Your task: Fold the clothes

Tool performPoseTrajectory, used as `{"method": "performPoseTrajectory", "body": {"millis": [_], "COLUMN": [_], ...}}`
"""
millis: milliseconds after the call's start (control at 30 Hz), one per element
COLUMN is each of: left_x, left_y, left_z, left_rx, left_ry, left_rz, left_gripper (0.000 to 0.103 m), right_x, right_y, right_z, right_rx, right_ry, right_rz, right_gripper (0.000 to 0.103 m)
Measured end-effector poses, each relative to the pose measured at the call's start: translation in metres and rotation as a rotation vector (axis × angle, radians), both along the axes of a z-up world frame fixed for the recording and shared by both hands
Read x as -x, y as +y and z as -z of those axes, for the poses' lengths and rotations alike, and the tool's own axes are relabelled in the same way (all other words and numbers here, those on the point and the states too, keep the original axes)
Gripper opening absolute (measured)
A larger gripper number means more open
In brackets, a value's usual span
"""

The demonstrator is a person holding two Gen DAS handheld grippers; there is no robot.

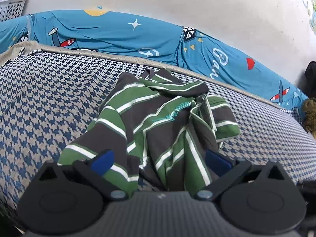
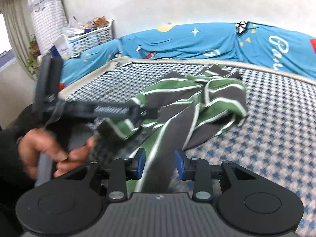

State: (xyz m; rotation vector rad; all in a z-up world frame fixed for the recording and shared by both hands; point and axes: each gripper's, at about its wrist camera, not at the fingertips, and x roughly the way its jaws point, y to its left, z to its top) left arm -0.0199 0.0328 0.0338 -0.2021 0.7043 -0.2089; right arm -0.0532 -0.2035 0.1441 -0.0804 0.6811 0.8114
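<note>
A green, grey and white striped shirt (image 1: 158,114) lies crumpled on the houndstooth bed cover (image 1: 49,98). In the left wrist view my left gripper (image 1: 160,162) stands wide open over the shirt's near edge, with cloth bunched between its blue pads (image 1: 103,161) but not pinched. In the right wrist view my right gripper (image 2: 160,164) has its pads apart, and a grey strip of the shirt (image 2: 189,106) runs loosely through the gap. The left gripper (image 2: 138,110) shows blurred to the left, held by a hand (image 2: 49,150) above the shirt's left part.
A blue printed sheet (image 1: 122,33) is bunched along the white wall behind the bed. A white basket (image 2: 94,33) full of items stands at the back left, next to a curtain (image 2: 45,9) and a plant (image 2: 32,55). Houndstooth cover (image 2: 276,138) stretches out to the right.
</note>
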Motion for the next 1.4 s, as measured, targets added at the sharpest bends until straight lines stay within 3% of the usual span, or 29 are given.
{"method": "performPoseTrajectory", "body": {"millis": [233, 467, 767, 967, 1200, 1400], "left_x": [-0.003, -0.036, -0.091, -0.119, -0.141, -0.159], "left_y": [0.014, 0.042, 0.042, 0.041, 0.030, 0.028], "left_z": [-0.012, -0.011, 0.004, 0.017, 0.025, 0.033], "left_rx": [-0.007, 0.045, 0.009, 0.002, -0.049, -0.045], "left_ry": [-0.050, -0.004, 0.062, 0.118, 0.159, 0.215], "left_rz": [-0.080, -0.165, -0.152, -0.150, -0.063, -0.039], "left_gripper": [0.103, 0.103, 0.103, 0.103, 0.103, 0.103], "right_x": [-0.038, -0.096, -0.179, -0.221, -0.257, -0.277], "right_y": [0.002, 0.005, 0.017, 0.026, 0.037, 0.052], "right_z": [-0.018, -0.028, -0.019, -0.007, 0.013, 0.025], "right_rx": [0.029, 0.012, -0.012, -0.028, -0.031, -0.014], "right_ry": [-0.088, -0.133, -0.082, -0.035, 0.034, 0.047], "right_rz": [-0.004, 0.059, 0.182, 0.222, 0.229, 0.214], "right_gripper": [0.035, 0.045, 0.058, 0.072, 0.074, 0.075]}}
